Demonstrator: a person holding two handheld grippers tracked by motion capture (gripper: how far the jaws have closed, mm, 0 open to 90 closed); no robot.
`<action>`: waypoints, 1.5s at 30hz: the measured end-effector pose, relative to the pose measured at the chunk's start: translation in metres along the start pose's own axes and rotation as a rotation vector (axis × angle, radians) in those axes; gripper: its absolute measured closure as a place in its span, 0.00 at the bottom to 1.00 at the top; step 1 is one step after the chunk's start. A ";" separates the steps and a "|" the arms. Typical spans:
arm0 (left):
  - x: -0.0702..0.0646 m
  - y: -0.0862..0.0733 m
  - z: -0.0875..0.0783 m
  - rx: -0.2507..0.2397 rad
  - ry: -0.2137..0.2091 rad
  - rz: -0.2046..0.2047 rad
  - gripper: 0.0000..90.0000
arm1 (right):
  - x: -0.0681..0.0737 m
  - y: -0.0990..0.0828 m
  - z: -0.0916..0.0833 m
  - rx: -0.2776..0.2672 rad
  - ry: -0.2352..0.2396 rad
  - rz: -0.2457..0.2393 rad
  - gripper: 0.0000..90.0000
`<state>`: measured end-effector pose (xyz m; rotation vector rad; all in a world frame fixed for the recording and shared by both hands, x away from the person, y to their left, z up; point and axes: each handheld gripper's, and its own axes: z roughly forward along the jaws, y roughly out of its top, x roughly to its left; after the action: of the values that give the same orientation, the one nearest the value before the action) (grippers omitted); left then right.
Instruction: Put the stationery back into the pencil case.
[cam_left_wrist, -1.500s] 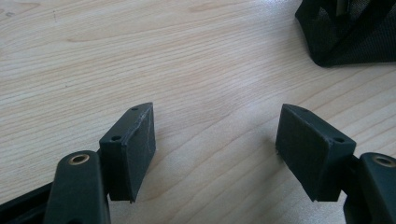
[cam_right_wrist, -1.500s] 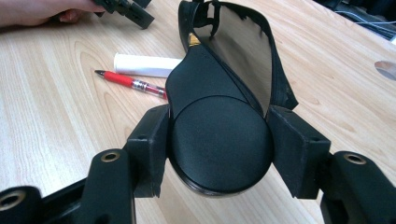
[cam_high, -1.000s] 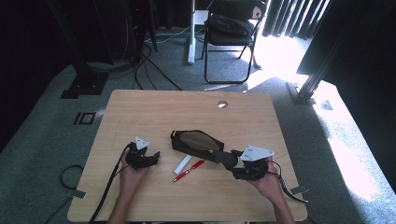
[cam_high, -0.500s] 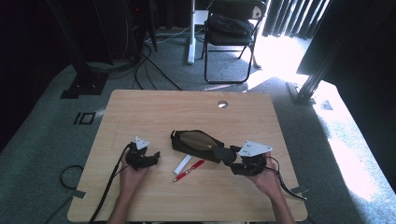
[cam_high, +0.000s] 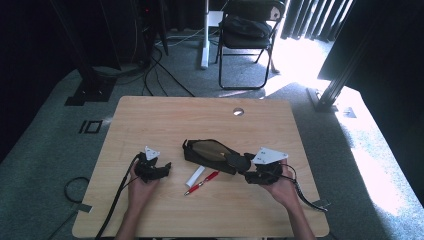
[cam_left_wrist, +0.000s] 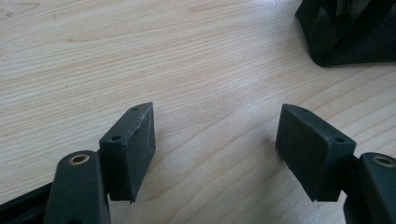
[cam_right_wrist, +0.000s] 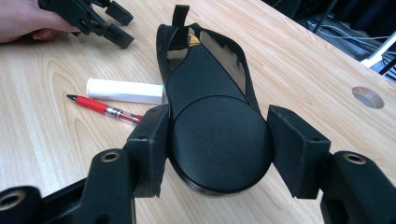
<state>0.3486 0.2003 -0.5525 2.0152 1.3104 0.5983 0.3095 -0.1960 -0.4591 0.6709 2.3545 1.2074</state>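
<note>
**A:** Where is the right gripper (cam_right_wrist: 217, 149)?

**B:** Low in the right gripper view, its jaws clamped on a black disc (cam_right_wrist: 219, 149), one pad on each side of the rim. In the high view the same gripper (cam_high: 250, 172) sits lower right of centre on the table (cam_high: 150, 115), with the person's hand behind it.

**A:** And the disc?

**B:** It lies flat on the wood, right at the near end of the pouch (cam_right_wrist: 205, 65). The pouch is black and unzipped, stretching up toward the top of that frame, with a tan lining showing in the high view (cam_high: 210, 150). Whether disc and pouch touch I can't tell; the disc overlaps the pouch's end in the picture.

**A:** The left gripper (cam_left_wrist: 215, 135)?

**B:** Wide open, with bare wood between the pads. A corner of the pouch (cam_left_wrist: 350, 32) shows at the upper right of its own view, well apart from the jaws. In the high view it (cam_high: 165, 167) is left of centre, held by the left hand (cam_high: 140, 187).

**A:** Anything else on the table?

**B:** A red pen (cam_right_wrist: 105, 108) and a white tube (cam_right_wrist: 123, 90) lie side by side left of the pouch in the right gripper view, the pen nearer the bottom. In the high view they lie between the two grippers, below the pouch. A round hole (cam_high: 238, 111) sits in the tabletop near its far edge.
</note>
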 end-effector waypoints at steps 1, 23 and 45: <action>0.000 0.000 0.000 0.000 0.000 0.000 0.32 | 0.000 0.000 0.001 0.002 -0.002 0.000 0.46; 0.000 0.000 0.000 0.000 0.000 0.000 0.32 | -0.004 0.014 0.013 -0.017 0.007 -0.008 0.46; 0.000 0.000 0.000 0.000 0.000 0.000 0.32 | -0.009 0.021 0.026 -0.027 0.031 0.011 0.46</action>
<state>0.3486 0.2003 -0.5525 2.0152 1.3104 0.5987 0.3358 -0.1737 -0.4547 0.6619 2.3585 1.2608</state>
